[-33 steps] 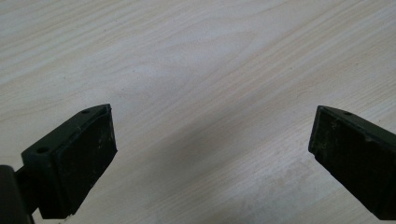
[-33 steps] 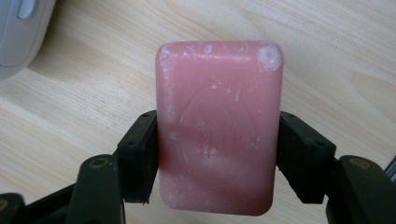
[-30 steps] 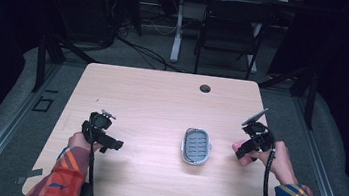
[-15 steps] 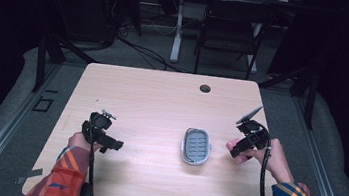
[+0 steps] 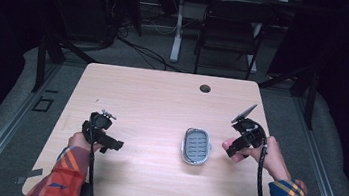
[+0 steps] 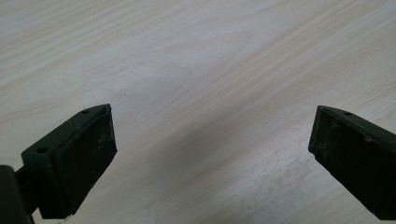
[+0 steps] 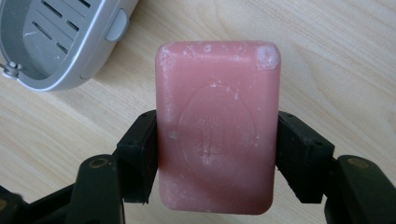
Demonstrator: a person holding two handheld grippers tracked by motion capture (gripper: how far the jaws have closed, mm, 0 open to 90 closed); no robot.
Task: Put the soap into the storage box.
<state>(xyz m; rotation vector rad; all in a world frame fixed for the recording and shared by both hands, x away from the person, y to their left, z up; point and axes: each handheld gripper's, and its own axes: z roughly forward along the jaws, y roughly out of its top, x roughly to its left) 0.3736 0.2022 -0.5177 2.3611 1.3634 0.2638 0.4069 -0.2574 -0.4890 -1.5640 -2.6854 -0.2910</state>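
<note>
Near the tabletop's (image 5: 152, 95) right edge, my right claw (image 5: 235, 147) grips a pink soap bar (image 5: 229, 145) beside the grey soap dish (image 5: 196, 146). Left claw (image 6: 210, 154) gapes wide, empty. Right view: jaws pinch the bar's sides; next, I judge, lower it into the dish.

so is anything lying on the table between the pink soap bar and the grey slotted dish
No. In the right gripper view, bare wood separates the pink rectangular soap bar, clamped in the right tongs, from the grey slotted plastic soap dish. The high view shows the same bare stretch.
</note>
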